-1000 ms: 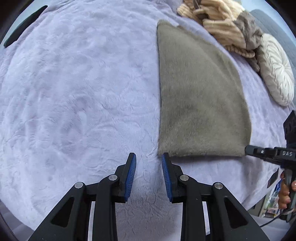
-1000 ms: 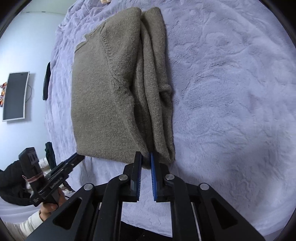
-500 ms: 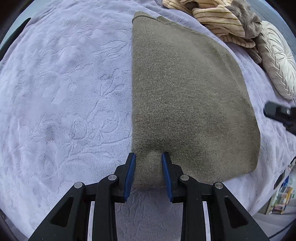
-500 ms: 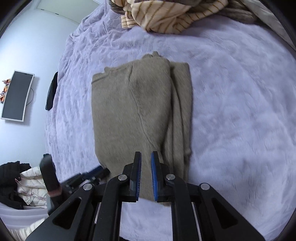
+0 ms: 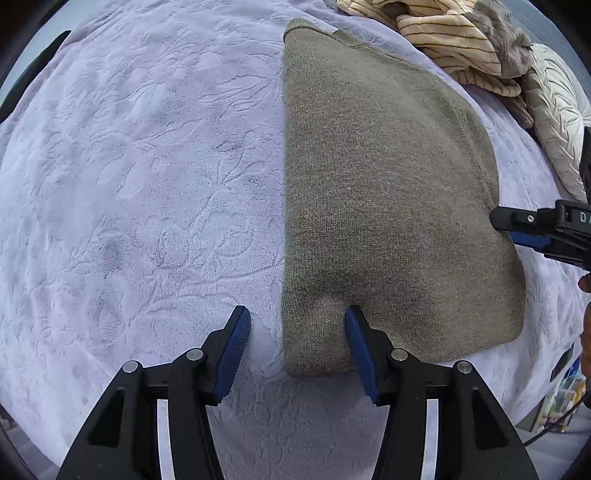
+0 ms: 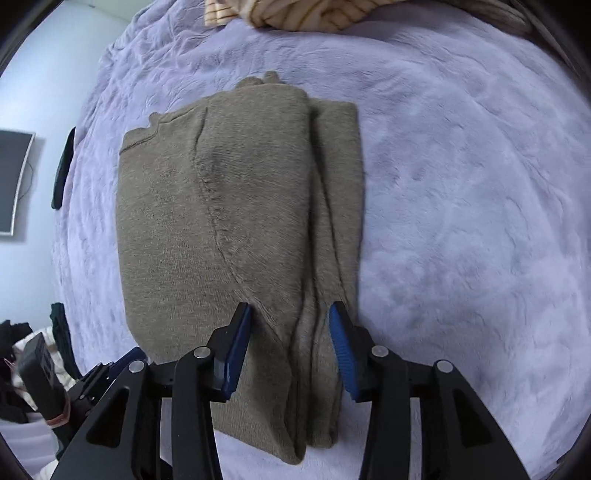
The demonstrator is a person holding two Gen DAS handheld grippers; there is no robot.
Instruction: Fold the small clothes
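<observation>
An olive-grey knit sweater (image 5: 388, 206) lies folded flat on the lavender blanket (image 5: 147, 184). My left gripper (image 5: 295, 314) straddles its near left corner with its jaws opening. One pad rests on the knit and the other stands over the blanket, neither pinching the cloth. In the right wrist view the sweater (image 6: 221, 221) shows its folded sleeves along the right side. My right gripper (image 6: 289, 308) hangs over the near edge, jaws opening, with fabric lying loose between them. The right gripper's tip (image 5: 517, 221) also shows at the sweater's right edge.
A heap of striped beige clothes (image 5: 450, 33) and a round cream cushion (image 5: 554, 122) sit at the far right of the bed. A dark flat object (image 6: 62, 170) lies at the blanket's left edge, below a wall screen (image 6: 11, 181). Bare blanket (image 6: 461, 221) spreads right of the sweater.
Both grippers' jaws have spread apart. The left came over the sweater's near corner and has held there. The right, shut before, moved along the sleeve side and stands open over the near edge.
</observation>
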